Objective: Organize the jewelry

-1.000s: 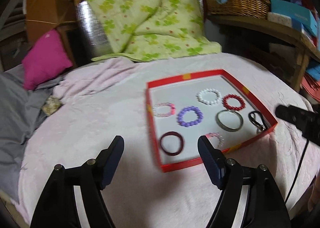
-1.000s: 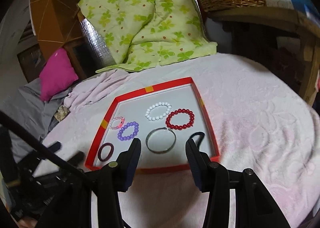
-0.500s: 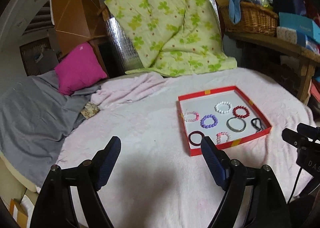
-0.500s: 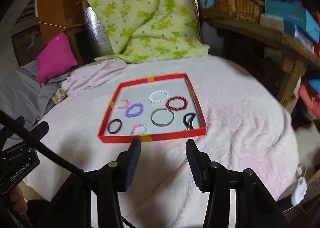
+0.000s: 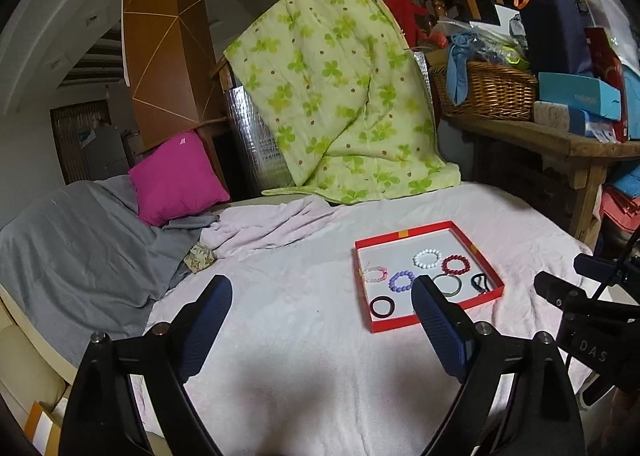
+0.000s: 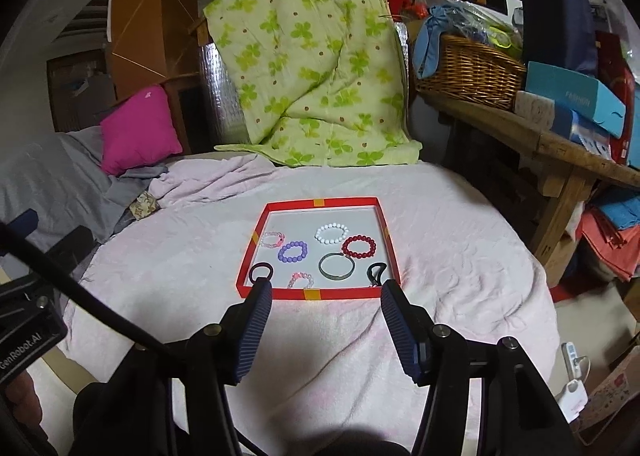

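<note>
We find both grippers, left gripper (image 5: pixel 322 310) and right gripper (image 6: pixel 326 320), empty, jaws lately widening, nothing between. Bracelets lie inside the red tray (image 6: pixel 316 202); sorting appears complete, pending verification.

two wrist fisheyes, each looking forward and downward along its own black, blue-padded fingers at the frame's bottom edge, well back from a pink-blanketed bed (image 5: pixel 304 296). left view: shallow red cardboard tray (image 5: pixel 468 244) right of centre, seen from its left. right view: same red tray (image 6: pixel 325 202) near centre, seen almost square on and closer. shared by both: tray, green clover-print quilt (image 5: pixel 332 96), magenta cushion (image 6: pixel 138 132), wicker basket (image 6: pixel 468 72) at upper right.
</note>
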{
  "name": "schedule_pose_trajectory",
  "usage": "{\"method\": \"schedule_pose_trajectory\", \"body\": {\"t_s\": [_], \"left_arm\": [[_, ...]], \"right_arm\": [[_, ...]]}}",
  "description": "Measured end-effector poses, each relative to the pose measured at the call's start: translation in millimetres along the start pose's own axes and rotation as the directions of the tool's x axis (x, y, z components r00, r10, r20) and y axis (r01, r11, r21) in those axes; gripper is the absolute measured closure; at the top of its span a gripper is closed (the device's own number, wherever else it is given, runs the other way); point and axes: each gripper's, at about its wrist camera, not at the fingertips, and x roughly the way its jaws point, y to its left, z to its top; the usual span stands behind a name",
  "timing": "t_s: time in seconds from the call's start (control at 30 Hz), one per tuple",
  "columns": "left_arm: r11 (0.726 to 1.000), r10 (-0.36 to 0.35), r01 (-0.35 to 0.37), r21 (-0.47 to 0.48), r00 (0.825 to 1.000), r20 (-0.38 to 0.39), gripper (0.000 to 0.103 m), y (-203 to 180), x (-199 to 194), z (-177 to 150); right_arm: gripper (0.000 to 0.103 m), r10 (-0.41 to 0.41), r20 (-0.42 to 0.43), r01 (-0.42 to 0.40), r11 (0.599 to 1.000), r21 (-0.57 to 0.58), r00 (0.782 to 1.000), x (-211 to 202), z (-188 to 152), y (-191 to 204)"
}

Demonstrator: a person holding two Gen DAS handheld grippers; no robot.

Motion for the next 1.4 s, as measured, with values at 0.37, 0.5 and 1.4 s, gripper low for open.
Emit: {"method": "schedule_pose_trajectory", "body": {"t_s": [0.37,0.5,1.4], "left_arm": [[1.0,0.012,-0.012,0.01,1.0,0.007,0.012,-1.3,-12.7,4.5],[1.0,0.017,-0.018,0.009,1.0,0.019,0.012,2.8,-25.9,4.6],[0.999,0.04,-0.041,-0.033,0.999,-0.011,0.011,27.2,-14.7,6.6]], "right_arm": [[0.04,-0.003,0.033,0.003,1.0,0.002,0.999,-19.7,1.3,-4.6],[0.04,-0.002,0.044,0.002,1.0,-0.001,0.999,-26.3,2.2,-3.9],[0.038,-0.06,0.109,0.06,0.998,0.01,0.992,-32.0,15.1,-6.2]]}}
